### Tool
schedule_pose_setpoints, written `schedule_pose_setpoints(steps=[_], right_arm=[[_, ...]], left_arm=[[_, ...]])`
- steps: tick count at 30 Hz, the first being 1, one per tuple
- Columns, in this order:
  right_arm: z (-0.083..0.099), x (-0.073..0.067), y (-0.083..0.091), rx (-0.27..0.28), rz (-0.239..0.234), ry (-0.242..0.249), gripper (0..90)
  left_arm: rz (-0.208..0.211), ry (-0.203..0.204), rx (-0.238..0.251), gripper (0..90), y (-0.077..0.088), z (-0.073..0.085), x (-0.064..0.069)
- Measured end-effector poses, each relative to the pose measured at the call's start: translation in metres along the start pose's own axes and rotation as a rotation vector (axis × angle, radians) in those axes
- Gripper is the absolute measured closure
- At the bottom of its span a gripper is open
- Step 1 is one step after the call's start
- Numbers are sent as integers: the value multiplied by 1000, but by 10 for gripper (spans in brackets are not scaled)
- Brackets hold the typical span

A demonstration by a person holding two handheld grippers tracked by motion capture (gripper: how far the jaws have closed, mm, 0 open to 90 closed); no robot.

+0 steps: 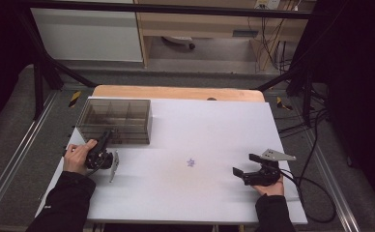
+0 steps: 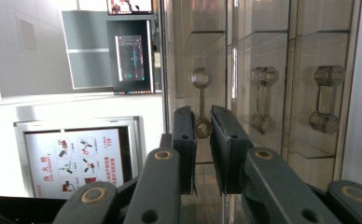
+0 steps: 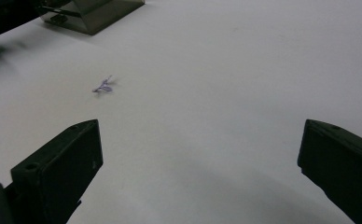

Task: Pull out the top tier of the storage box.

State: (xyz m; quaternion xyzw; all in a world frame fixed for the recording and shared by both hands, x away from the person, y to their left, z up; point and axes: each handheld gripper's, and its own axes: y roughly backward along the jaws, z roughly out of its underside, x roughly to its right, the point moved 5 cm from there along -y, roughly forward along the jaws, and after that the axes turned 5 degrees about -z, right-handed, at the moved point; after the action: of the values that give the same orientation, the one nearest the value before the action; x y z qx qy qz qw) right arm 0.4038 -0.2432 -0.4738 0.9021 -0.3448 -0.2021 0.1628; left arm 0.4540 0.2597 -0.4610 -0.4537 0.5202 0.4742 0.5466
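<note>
A smoky clear box of small drawers stands at the back left of the white table. My left gripper reaches up to its front face. In the left gripper view its jaws stand close together, pinched on the lower knob of one clear drawer handle. Two more handles sit beside it untouched. My right gripper rests low at the table's right with its jaws wide apart and nothing between them.
A small purple star mark lies on the tabletop between the two hands. Cables trail off the table's right edge. A wooden board edge runs along the far side.
</note>
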Motion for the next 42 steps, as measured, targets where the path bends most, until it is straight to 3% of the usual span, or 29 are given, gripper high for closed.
schedule_pose_setpoints(steps=[10, 26, 36, 42], right_arm=[[0, 0, 0, -1, 0, 0, 6], [0, 0, 0, -4, -1, -2, 6], [0, 0, 0, -3, -2, -1, 6], [0, 0, 0, -2, -2, -1, 6]], left_arm=[[-21, -11, -11, 805, 0, -1, 2], [-35, 14, 0, 806, 11, -1, 3], [-28, 14, 5, 805, 18, -1, 2], [-3, 19, 13, 765, 20, -2, 0]])
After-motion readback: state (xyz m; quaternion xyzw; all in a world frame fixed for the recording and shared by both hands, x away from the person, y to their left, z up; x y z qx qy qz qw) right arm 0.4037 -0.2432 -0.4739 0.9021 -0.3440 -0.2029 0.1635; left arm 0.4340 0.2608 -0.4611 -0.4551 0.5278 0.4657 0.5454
